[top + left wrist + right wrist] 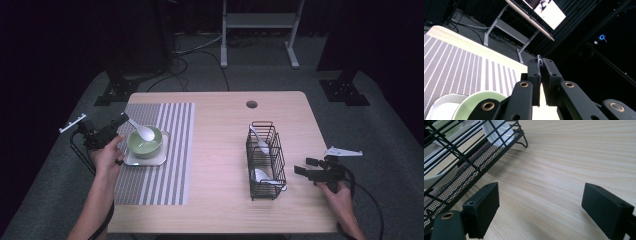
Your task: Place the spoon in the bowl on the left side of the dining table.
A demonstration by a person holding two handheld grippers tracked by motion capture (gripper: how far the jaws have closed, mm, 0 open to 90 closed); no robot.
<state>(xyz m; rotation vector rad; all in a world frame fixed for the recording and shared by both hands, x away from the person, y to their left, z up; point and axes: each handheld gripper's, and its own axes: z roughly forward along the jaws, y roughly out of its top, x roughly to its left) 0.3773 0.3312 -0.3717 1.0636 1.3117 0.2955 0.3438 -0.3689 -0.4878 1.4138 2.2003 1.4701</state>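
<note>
One spoon [143,131] sits pinched by its handle in my left gripper [121,120], jaws pressed tight on it, bowl end hanging over the green bowl [145,142] at left of the frame so it can drop straight in. That bowl stands on a small tray [159,159] atop the striped mat [162,150]. My right gripper [303,167] waits spread and empty at lower right, beside the wire rack [265,161], where two more spoons seem to lie. Underneath is a pale wooden table [220,130]; beyond it, a dark room with grey carpet and cables.
</note>
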